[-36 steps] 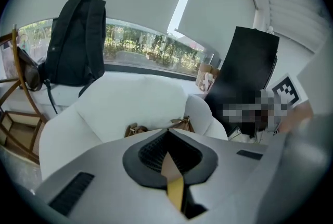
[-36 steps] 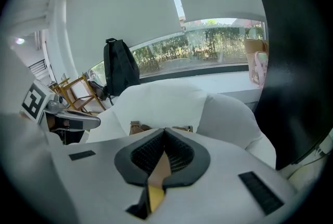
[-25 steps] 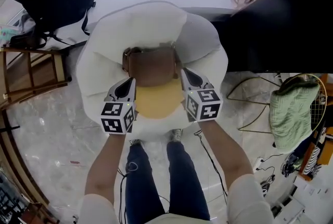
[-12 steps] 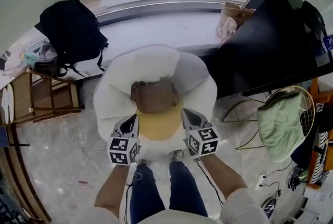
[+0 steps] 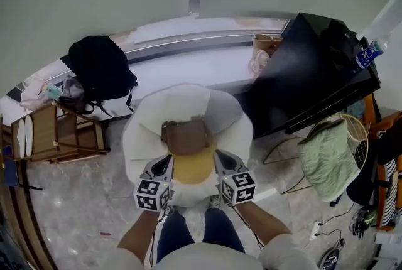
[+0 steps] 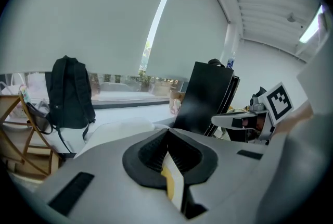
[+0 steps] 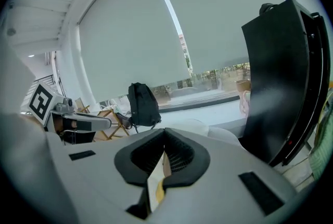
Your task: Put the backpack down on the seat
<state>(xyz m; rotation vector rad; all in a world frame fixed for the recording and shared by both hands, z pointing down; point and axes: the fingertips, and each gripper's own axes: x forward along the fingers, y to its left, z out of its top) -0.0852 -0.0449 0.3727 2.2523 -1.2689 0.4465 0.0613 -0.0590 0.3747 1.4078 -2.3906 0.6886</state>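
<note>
A brown backpack (image 5: 186, 137) rests upright on the yellow seat cushion (image 5: 192, 168) of a round white armchair (image 5: 188, 99). My left gripper (image 5: 166, 160) and right gripper (image 5: 218, 155) hover side by side over the cushion's front, just short of the backpack and not touching it. Each is shut with nothing between its jaws. In the left gripper view the shut left gripper (image 6: 166, 134) points toward the window, with the right gripper (image 6: 260, 113) off to its side. The right gripper view shows that gripper (image 7: 163, 144) shut and empty too.
A black backpack (image 5: 100, 68) leans on the window ledge at left, above a wooden folding rack (image 5: 56, 137). A large black panel (image 5: 314, 74) stands right of the chair. A paper bag (image 5: 264, 52) sits on the ledge. A wire basket with green cloth (image 5: 330, 156) stands at right.
Both grippers have drawn back from the brown backpack's sides toward me, still shut. The backpack stays on the seat. The head view has lifted and takes in more of the room.
</note>
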